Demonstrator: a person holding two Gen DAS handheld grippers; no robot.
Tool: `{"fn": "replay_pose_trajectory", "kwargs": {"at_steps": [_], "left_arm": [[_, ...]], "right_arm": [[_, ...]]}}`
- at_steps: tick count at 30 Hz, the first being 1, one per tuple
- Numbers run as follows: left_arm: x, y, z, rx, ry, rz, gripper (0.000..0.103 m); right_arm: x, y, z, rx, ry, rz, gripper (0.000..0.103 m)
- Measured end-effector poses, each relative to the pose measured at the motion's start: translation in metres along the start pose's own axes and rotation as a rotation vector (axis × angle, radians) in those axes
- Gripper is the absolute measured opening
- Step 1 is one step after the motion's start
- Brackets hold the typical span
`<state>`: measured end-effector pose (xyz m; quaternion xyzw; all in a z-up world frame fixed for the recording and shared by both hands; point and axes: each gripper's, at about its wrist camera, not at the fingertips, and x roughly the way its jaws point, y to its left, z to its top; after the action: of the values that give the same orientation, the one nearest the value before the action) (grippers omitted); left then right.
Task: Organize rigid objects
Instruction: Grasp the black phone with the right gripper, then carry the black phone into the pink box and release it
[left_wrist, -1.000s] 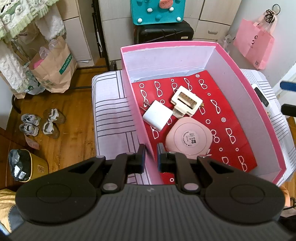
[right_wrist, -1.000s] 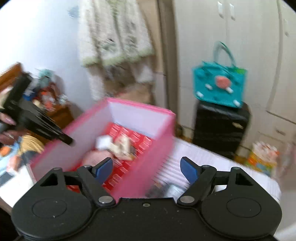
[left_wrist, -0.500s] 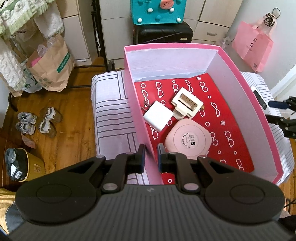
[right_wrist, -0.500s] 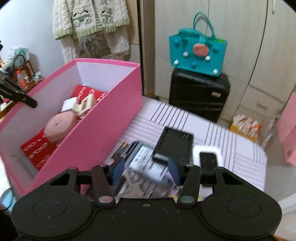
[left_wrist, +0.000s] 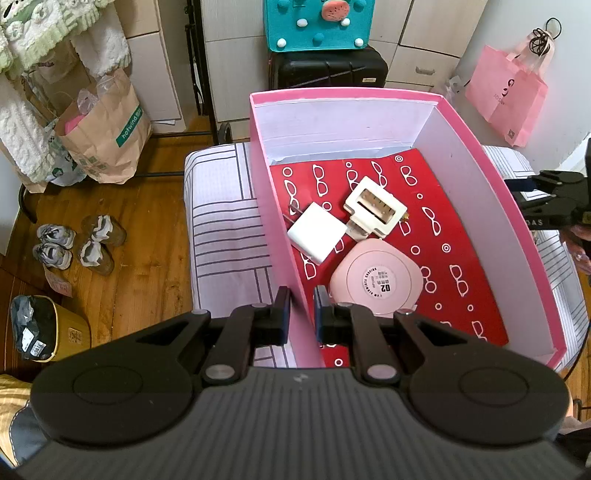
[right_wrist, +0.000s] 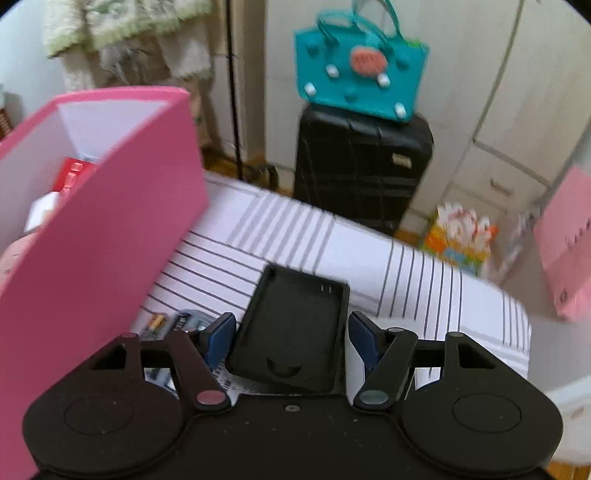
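Observation:
A pink box (left_wrist: 491, 177) with a red patterned floor stands on a striped table. Inside lie a white charger (left_wrist: 316, 236), a cream plug adapter (left_wrist: 375, 210) and a round pink device (left_wrist: 376, 282). My left gripper (left_wrist: 299, 317) is shut on the box's left wall. In the right wrist view my right gripper (right_wrist: 290, 338) is open, low over the table beside the box (right_wrist: 110, 229), its fingers on either side of a flat black case (right_wrist: 295, 328). I cannot tell whether the pads touch the case. The right gripper also shows in the left wrist view (left_wrist: 546, 201).
Batteries and printed packets (right_wrist: 173, 325) lie left of the black case on the striped table (right_wrist: 406, 273). A black suitcase (right_wrist: 362, 173) with a teal bag (right_wrist: 364, 66) stands behind. A pink bag (left_wrist: 509, 92), paper bag (left_wrist: 103, 136), shoes (left_wrist: 74, 243) and bin (left_wrist: 44, 332) are around.
My right gripper has dropped toward the table and closed in on the black case, which now lies between its fingers. My left gripper keeps its hold on the box wall.

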<state>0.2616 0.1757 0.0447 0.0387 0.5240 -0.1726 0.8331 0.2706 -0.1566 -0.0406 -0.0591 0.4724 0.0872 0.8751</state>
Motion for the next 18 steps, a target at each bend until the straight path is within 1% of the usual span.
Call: {"fn": "replay_pose_trajectory", "kwargs": {"at_steps": [7,14,18], "left_arm": [[0.000,0.001,0.000,-0.006,-0.001,-0.003,0.012],[0.000,0.002,0.001,-0.007,0.000,-0.001,0.012],[0.000,0.001,0.001,-0.011,0.001,0.002,0.012]], "right_arm": [[0.004,0.003,0.006,-0.004,0.010,0.001,0.071],[0.011,0.012,0.011,-0.071,0.001,-0.043,0.068],[-0.007,0.015,0.012,-0.068,-0.054,-0.031,0.068]]}}
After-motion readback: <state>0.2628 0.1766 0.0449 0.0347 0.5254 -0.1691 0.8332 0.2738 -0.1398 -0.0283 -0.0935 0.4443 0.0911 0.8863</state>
